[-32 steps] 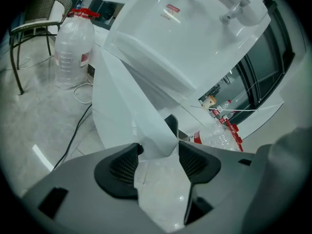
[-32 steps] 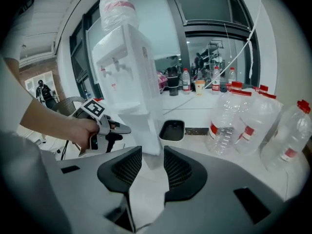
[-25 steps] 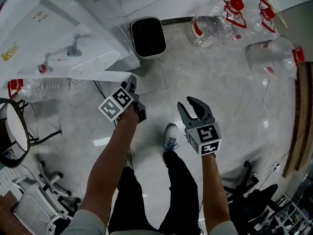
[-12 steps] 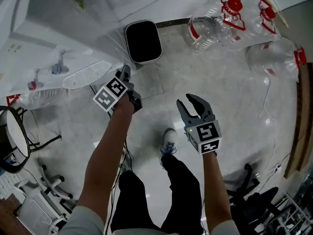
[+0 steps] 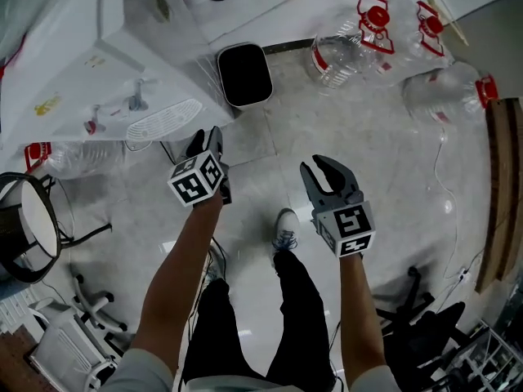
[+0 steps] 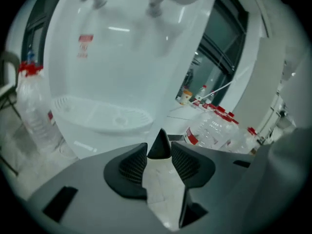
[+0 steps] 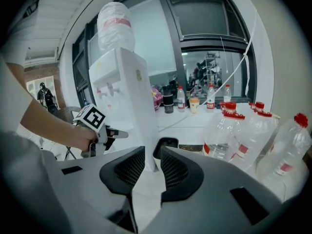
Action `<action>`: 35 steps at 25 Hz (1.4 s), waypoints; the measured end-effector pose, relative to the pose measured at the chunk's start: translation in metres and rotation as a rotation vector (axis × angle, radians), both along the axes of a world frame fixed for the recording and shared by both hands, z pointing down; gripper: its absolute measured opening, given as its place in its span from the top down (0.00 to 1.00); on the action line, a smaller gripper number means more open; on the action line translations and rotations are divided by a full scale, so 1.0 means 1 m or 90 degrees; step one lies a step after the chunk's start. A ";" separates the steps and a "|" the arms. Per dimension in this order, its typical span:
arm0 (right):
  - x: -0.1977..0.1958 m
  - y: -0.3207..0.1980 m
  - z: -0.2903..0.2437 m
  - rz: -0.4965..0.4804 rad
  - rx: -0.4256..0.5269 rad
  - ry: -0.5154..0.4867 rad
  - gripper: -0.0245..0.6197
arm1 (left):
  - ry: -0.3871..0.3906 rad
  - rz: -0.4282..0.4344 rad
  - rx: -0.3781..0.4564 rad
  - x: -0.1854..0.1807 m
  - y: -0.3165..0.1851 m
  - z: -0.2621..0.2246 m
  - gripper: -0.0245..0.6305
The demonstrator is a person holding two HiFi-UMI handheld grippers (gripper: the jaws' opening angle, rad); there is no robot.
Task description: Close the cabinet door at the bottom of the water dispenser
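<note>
The white water dispenser [image 5: 106, 51] stands at the upper left, with its taps and drip tray [image 5: 163, 119] facing me. In the left gripper view the tray [image 6: 102, 117] juts out above the lower front panel [image 6: 68, 143], where the cabinet door sits; I cannot tell how the door stands. My left gripper [image 5: 204, 143] hovers just in front of the tray, touching nothing. Its jaws have just been closing and hold nothing [image 6: 160, 155]. My right gripper [image 5: 321, 170] hangs over the floor to the right, apart from the dispenser [image 7: 124, 96]; its jaws have also narrowed around nothing [image 7: 152, 162].
A black bin [image 5: 243, 73] stands on the floor right of the dispenser. Several large clear water bottles with red caps [image 5: 368, 31] lie at the upper right. A round stool [image 5: 29, 227] and chair bases stand at the left. My shoe [image 5: 283, 229] is below the grippers.
Both grippers have lifted a little and their jaws stand narrower than before. The left gripper has rolled, so its marker cube now faces me more squarely.
</note>
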State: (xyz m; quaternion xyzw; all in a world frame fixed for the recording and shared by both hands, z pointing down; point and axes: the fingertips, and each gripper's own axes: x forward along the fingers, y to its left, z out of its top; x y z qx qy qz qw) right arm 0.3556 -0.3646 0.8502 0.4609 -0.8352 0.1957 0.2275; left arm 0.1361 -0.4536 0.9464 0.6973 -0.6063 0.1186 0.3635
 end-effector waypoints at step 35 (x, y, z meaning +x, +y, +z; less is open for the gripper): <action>-0.226 0.140 -0.559 -0.006 0.288 0.033 0.92 | -0.209 0.366 0.448 -0.206 0.235 -0.641 0.93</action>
